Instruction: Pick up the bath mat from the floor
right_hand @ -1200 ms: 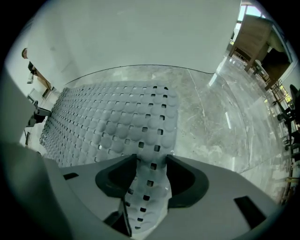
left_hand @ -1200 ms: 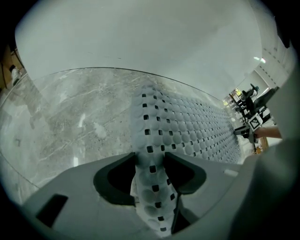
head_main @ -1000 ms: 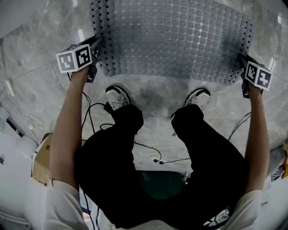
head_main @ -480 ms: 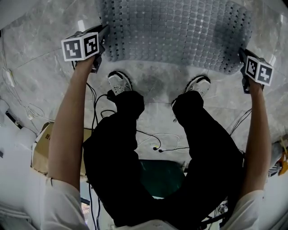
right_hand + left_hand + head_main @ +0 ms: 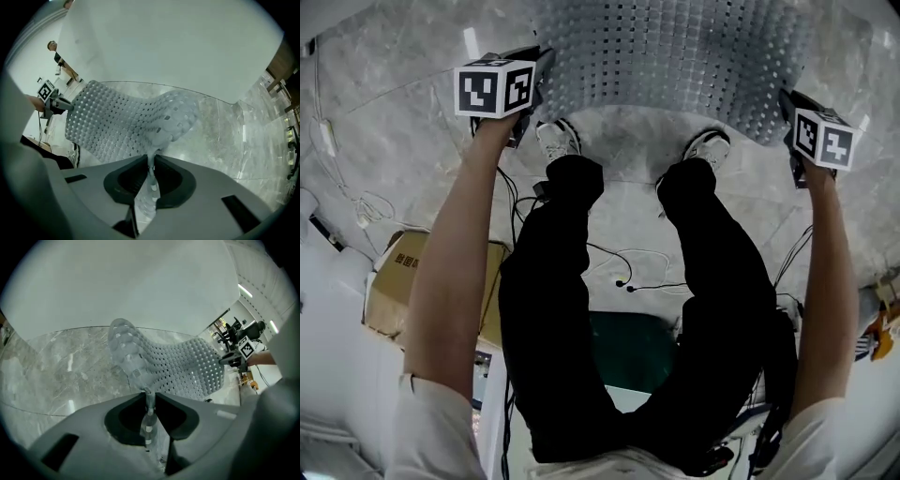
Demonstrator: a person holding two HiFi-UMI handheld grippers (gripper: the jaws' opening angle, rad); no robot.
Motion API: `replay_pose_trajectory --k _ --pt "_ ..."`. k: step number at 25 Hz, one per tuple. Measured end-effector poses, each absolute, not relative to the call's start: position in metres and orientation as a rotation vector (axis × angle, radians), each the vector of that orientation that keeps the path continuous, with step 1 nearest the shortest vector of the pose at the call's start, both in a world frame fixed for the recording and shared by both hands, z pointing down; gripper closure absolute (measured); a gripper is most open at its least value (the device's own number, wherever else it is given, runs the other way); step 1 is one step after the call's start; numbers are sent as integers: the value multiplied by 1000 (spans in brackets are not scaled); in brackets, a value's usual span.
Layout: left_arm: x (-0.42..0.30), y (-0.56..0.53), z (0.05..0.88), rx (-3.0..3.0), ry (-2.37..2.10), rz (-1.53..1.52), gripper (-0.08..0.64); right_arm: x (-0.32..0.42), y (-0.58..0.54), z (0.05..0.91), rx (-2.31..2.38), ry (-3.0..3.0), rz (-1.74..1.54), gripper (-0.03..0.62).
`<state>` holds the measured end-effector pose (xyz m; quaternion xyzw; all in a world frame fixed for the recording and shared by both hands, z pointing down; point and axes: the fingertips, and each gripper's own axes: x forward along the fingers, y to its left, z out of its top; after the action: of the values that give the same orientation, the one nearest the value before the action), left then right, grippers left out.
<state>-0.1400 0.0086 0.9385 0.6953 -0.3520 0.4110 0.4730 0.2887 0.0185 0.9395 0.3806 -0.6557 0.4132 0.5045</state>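
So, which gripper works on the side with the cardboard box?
The left gripper: the box lies by that arm, far from the right gripper.

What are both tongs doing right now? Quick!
Left tongs: just been closing, now shut on the bath mat's edge.
Right tongs: just been closing, now shut on the bath mat's other edge.

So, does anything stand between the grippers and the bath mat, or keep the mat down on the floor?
Nothing visible. The left gripper and the right gripper have just been closing their jaws and now each pinches a near corner of the bath mat. The shoes stand by its near edge, seemingly not on it.
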Motion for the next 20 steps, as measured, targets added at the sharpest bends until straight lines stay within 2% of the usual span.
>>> replay_pose_trajectory --k 20 --pt "-135 92 780 1634 -737 1061 495 191 71 781 778 -1634 1004 548"
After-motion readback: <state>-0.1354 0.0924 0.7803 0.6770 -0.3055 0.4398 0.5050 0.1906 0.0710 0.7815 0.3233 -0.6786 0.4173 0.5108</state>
